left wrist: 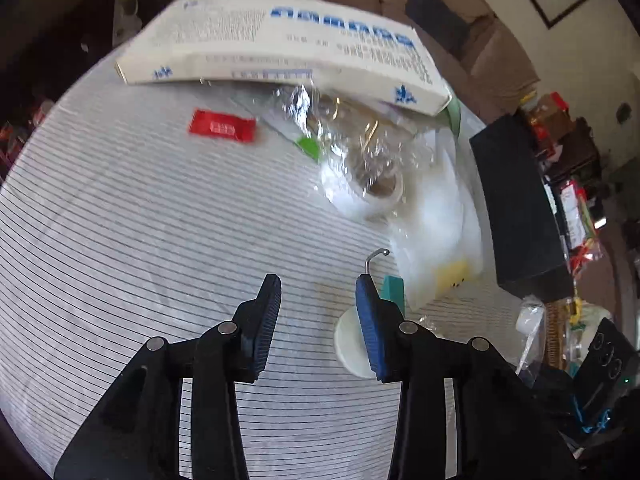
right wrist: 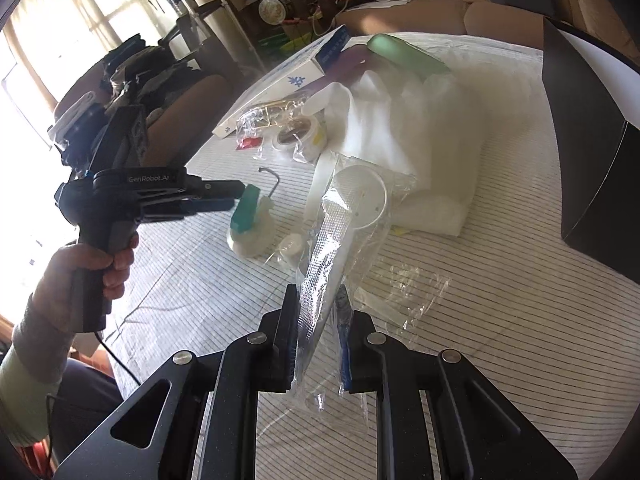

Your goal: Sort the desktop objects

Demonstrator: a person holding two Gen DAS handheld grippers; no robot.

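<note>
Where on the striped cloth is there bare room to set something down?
Bare striped cloth lies below the red packet, beside the left gripper. It is crowded from the white box through the tape rolls to the black box.

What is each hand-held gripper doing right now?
Left hand-held gripper: open, nothing between its fingers.
Right hand-held gripper: shut on the clear plastic bag.
</note>
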